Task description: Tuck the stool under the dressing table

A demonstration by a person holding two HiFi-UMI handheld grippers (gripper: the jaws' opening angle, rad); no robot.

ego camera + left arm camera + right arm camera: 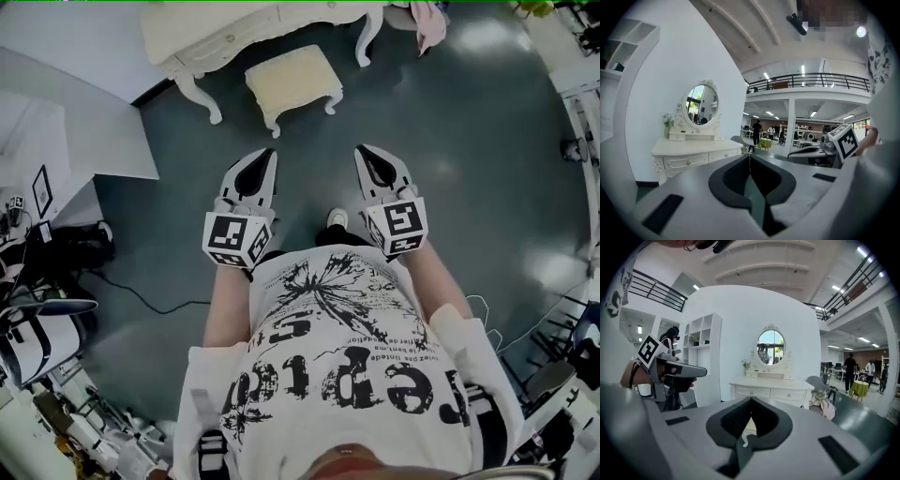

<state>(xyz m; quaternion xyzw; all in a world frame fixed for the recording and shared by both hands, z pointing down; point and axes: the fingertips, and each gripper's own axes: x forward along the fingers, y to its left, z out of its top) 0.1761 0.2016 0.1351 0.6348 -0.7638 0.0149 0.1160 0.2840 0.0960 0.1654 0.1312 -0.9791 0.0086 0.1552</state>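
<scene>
A cream cushioned stool (292, 82) stands on the dark floor just in front of the white dressing table (234, 33), out from under it. My left gripper (271, 151) and right gripper (360, 149) are held side by side, a short way before the stool and apart from it. Both have their jaws closed tip to tip with nothing between them. In the left gripper view the dressing table (689, 152) with its oval mirror (700, 104) stands at the left. From the right gripper view the table (771, 387) lies straight ahead, and a cream patch of the stool (749, 426) shows behind the jaws.
A chair with pink cloth (427, 23) stands right of the table. White shelving and a partition (75, 122) lie to the left, with cables and equipment (47, 309) below them. More gear lines the right edge (577, 150). My foot (336, 220) is between the grippers.
</scene>
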